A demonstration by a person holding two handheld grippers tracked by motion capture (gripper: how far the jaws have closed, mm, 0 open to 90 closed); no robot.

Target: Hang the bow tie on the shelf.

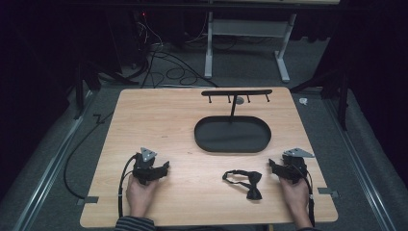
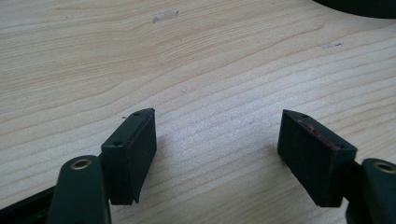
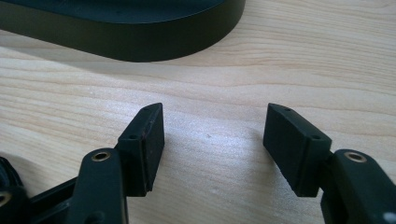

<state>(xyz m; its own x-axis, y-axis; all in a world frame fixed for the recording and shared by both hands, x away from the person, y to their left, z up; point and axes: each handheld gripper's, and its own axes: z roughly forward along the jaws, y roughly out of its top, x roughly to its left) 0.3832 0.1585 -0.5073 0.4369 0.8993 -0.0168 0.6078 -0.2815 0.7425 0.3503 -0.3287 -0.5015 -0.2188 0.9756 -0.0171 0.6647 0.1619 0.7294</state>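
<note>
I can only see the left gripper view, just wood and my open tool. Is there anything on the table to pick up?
Observer: Yes, a black bow tie lies near the front edge of the table, closer to the right tool than to yours.
Operator: Is the right tool holding it?
Observer: No, its jaws stand open over bare wood, apart from the tie.
Operator: What is the dark edge at my top right?
Observer: An oval black tray; a post rises from its far side and carries a hook bar.
</note>
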